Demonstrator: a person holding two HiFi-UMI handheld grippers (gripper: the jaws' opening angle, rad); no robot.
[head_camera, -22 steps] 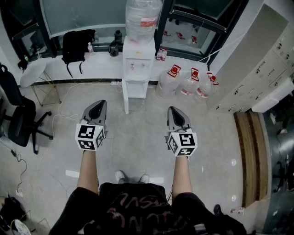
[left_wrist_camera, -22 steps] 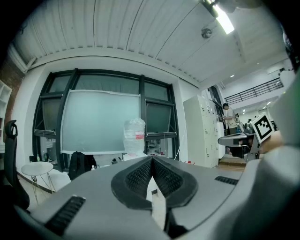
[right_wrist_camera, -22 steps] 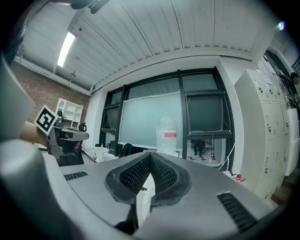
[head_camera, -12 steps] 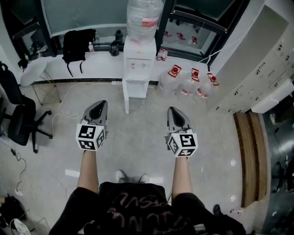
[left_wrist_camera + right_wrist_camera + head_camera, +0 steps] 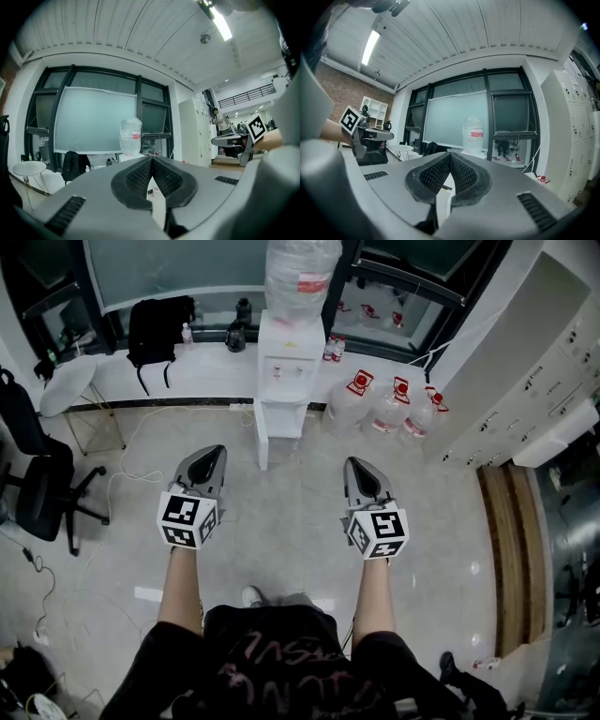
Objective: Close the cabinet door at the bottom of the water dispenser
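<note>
Indoors, on a pale glossy tiled floor (image 5: 281, 521), with dark-framed windows (image 5: 169, 268) and a long white ledge (image 5: 197, 376) along the far wall and white lockers (image 5: 525, 390) at the right. Against the ledge, a tall white water dispenser (image 5: 284, 357) topped by a clear upturned water bottle (image 5: 302, 273). At its foot, the white cabinet door (image 5: 261, 442), swung out and standing open. Just right of it, 3 clear red-capped water jugs (image 5: 389, 409) on the floor. Left gripper (image 5: 210, 454) and right gripper (image 5: 359, 465) both pressed together, pinching nothing, well short of the dispenser.
</note>
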